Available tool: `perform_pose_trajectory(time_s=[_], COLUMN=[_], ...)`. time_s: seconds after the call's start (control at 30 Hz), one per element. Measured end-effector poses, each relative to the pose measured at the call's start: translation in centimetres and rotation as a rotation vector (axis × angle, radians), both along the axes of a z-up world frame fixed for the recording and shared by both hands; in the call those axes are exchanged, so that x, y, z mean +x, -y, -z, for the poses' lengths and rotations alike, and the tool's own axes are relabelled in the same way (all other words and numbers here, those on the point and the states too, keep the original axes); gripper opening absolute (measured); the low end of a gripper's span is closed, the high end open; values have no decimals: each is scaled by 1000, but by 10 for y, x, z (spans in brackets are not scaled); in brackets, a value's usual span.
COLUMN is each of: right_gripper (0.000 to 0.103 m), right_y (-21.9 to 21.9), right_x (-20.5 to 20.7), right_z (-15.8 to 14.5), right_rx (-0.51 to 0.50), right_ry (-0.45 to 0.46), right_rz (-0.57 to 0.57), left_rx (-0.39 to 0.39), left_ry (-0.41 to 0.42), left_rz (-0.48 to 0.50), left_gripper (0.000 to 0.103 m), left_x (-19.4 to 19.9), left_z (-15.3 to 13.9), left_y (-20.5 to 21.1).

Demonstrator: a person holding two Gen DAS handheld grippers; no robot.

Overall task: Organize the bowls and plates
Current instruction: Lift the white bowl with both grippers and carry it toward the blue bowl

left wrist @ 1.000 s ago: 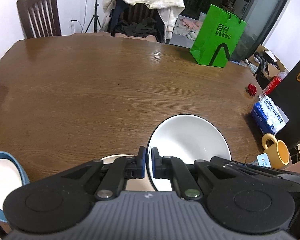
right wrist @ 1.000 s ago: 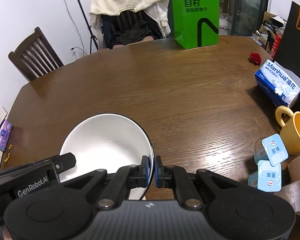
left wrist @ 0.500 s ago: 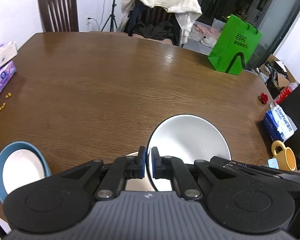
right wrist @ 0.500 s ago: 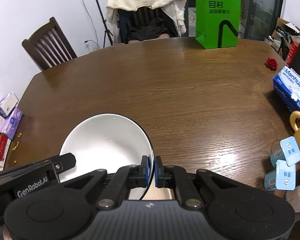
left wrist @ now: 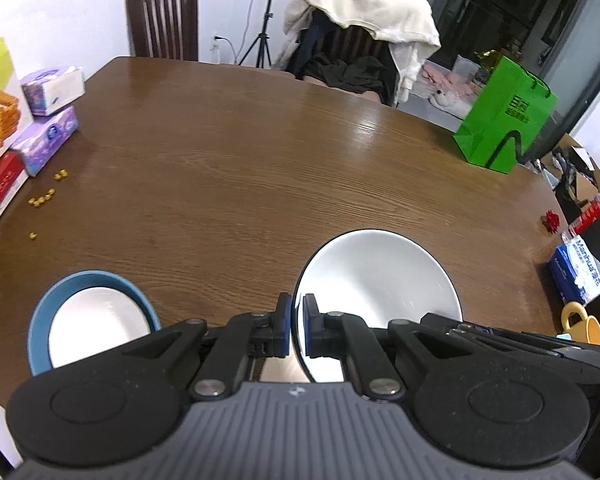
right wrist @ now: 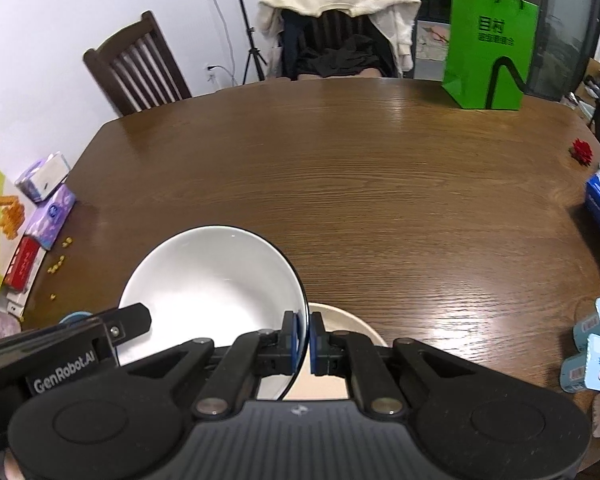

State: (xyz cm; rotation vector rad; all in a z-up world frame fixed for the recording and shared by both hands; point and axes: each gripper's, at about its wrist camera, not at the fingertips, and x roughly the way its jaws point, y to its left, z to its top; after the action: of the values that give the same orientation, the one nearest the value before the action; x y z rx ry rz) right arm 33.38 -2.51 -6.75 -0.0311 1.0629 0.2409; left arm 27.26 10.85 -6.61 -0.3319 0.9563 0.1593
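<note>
white bowl (left wrist: 380,280) rim pinched between both grippers' pads (right wrist: 298,336), apparently lifted.

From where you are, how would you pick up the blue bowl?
Pinch the blue bowl by its rim, one finger inside and one outside, coming down from above. It sits upright and open on the table, so its thin rim is easy to reach. Both grippers are busy: left and right each clamp the white bowl's rim.

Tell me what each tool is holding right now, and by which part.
Both hold the same white bowl. The left tool pinches its rim on the bowl's left side; the right tool pinches the rim on the opposite side.
</note>
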Motion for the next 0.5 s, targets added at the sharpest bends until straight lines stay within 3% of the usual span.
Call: perform_pose_trajectory(time_s=[0.5], right_gripper=[6], right_y=[-56], right_x=[-12], right_z=[3], right_rx=[-6], right_ry=[-9], right_rz=[-85], left_rx=[-8], left_ry=[-3], left_rz=[-86], left_gripper=[6], left_x=[-24], left_z=[0], left_y=[-50])
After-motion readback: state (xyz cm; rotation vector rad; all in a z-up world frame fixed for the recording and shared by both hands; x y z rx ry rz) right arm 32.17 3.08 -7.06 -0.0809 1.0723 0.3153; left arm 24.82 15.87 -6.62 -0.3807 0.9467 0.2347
